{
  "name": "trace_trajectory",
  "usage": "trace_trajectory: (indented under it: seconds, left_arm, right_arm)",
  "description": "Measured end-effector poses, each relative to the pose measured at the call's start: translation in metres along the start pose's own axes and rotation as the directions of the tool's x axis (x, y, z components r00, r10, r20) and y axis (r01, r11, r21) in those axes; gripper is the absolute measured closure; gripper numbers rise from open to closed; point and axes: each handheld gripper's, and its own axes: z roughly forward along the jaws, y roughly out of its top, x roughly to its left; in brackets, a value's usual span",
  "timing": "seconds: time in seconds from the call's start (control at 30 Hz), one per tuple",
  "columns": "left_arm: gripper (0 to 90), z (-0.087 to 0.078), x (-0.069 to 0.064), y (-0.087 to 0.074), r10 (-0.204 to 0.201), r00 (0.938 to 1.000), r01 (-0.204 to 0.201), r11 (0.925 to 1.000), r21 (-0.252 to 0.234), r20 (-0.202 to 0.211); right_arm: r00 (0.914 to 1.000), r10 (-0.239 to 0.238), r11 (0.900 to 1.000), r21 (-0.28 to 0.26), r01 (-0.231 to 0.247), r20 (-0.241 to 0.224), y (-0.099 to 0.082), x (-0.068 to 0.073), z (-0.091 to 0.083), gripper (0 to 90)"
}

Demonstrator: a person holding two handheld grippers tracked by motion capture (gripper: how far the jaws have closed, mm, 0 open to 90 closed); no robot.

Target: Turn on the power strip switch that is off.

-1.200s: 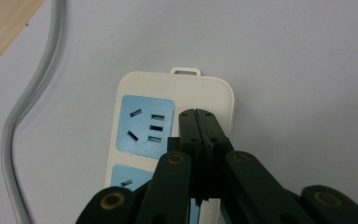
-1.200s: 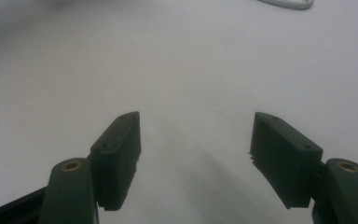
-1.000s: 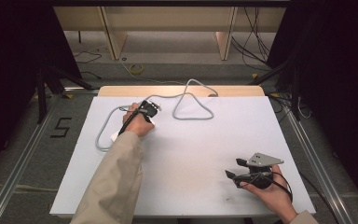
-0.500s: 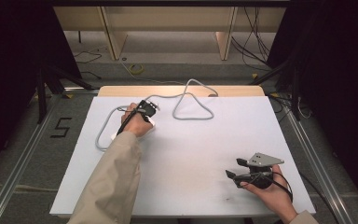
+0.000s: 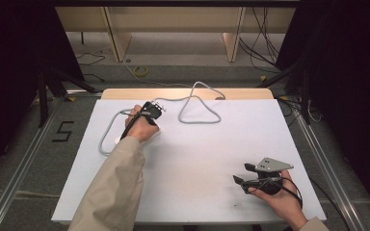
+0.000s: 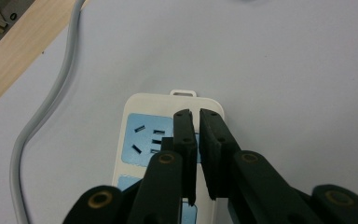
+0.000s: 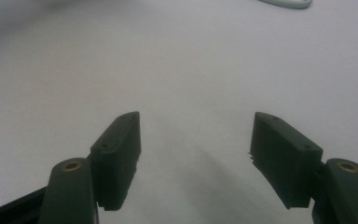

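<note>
White plastic power strip [image 6: 168, 140] lies far-left on surface [image 5: 197, 159], under left gripper [image 6: 195, 114], jaws nearly closed, nothing held | judged rigid, light, slippery; narrow sides best gripped; cord [image 5: 200, 103] drags | right gripper [image 7: 196, 140] wide open, empty.

A black numeral 5 [image 5: 63, 131] is marked on the floor [image 5: 26, 159].

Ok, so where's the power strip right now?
The white power strip lies on the table directly under the left gripper in the left gripper view, at the table's far left, its grey cable looping beside it.
</note>
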Motion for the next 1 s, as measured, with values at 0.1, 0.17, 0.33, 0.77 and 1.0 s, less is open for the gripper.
trace_trajectory:
  seconds: [0.1,0.17,0.33,0.77,1.0]
  left_arm:
    - [80.7,-0.005,0.002,-0.001,0.002,1.0000,-0.003,1.0000,-0.008,-0.001]
    - [79.3,-0.009,0.002,-0.002,-0.004,1.0000,0.004,0.9994,-0.034,-0.005]
    - [75.9,-0.019,-0.001,-0.006,-0.003,1.0000,0.003,0.9970,-0.077,0.001]
    - [57.0,-0.037,-0.014,-0.021,-0.041,0.9940,0.054,0.9900,-0.130,0.102]
    - [44.0,-0.049,-0.024,-0.032,-0.040,0.9892,0.063,0.9839,-0.167,0.141]
  right_arm:
    - [1.0000,0.000,1.0000,0.001,0.000,0.000,0.000,0.000,0.000,34.2]
    - [1.0000,0.000,1.0000,0.001,0.000,0.000,0.000,0.000,0.000,34.2]
    - [1.0000,0.002,1.0000,0.002,-0.002,0.001,0.000,0.000,0.000,34.2]
    - [1.0000,0.000,1.0000,0.002,0.000,0.003,0.000,0.000,0.000,34.2]
    - [1.0000,0.000,1.0000,0.003,0.000,0.003,0.000,0.000,0.000,34.2]
